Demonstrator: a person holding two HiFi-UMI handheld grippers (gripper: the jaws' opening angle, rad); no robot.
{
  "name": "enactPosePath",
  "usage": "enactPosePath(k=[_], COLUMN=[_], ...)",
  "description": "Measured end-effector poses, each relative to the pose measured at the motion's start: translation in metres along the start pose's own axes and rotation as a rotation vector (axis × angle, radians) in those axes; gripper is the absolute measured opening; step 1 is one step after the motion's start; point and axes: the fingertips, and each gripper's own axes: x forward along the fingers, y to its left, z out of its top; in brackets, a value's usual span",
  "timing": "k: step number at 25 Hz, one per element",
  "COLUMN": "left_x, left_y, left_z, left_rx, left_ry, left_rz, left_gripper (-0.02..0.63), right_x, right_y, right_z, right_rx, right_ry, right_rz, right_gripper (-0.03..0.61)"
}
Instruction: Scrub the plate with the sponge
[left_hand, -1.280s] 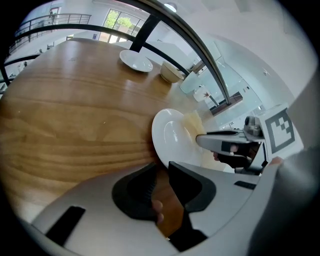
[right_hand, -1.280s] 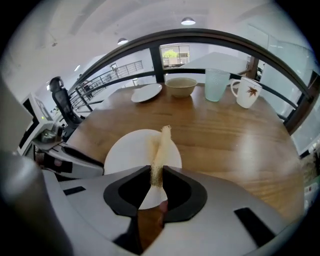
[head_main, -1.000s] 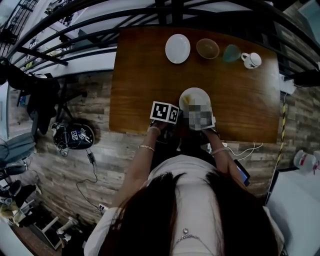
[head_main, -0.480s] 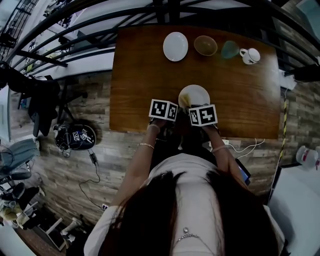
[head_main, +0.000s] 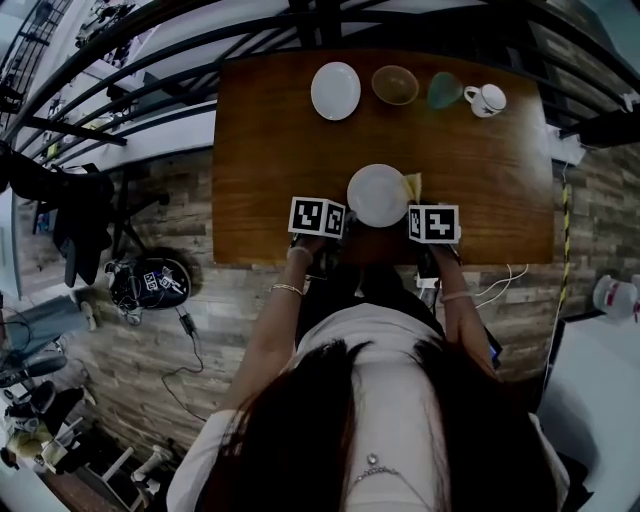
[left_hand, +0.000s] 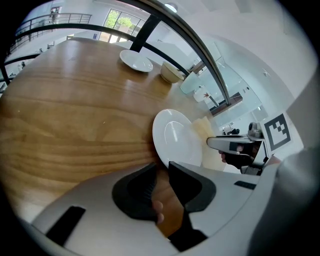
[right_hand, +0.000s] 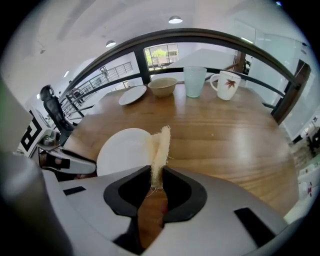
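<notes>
A white plate (head_main: 378, 195) lies on the wooden table (head_main: 270, 150) near its front edge. My left gripper (left_hand: 161, 170) stands at the plate's (left_hand: 176, 140) near left rim, jaws nearly together and shut on that rim. A yellow sponge (right_hand: 161, 147) stands on edge between the pads of my right gripper (right_hand: 156, 175), which is shut on it. The sponge (head_main: 412, 187) hangs at the right rim of the plate (right_hand: 122, 150), over the wood. Whether it touches the plate I cannot tell.
At the table's far side stand a second white plate (head_main: 335, 90), a tan bowl (head_main: 395, 85), a pale green glass (head_main: 444, 90) and a white mug (head_main: 485, 99). The table's front edge (head_main: 380, 258) runs just behind both grippers.
My right gripper has moved to the right with the sponge, from over the plate's near part to its right rim. The left gripper has stayed at the left rim.
</notes>
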Motion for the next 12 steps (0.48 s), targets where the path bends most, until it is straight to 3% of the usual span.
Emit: enactPosePath(k=[6,12], left_x=[0.0,-0.001], left_y=[-0.003,-0.001], left_z=[0.001,0.001], left_rx=[-0.002,0.001], left_ry=[0.001,-0.003], left_rz=[-0.003,-0.002], left_gripper=[0.083,0.083], right_x=[-0.004,0.006], right_y=[0.005,0.051], right_z=[-0.01,-0.026], right_rx=[0.014,-0.147], right_ry=[0.021,0.097], right_rz=[0.015,0.032], right_gripper=[0.092,0.092])
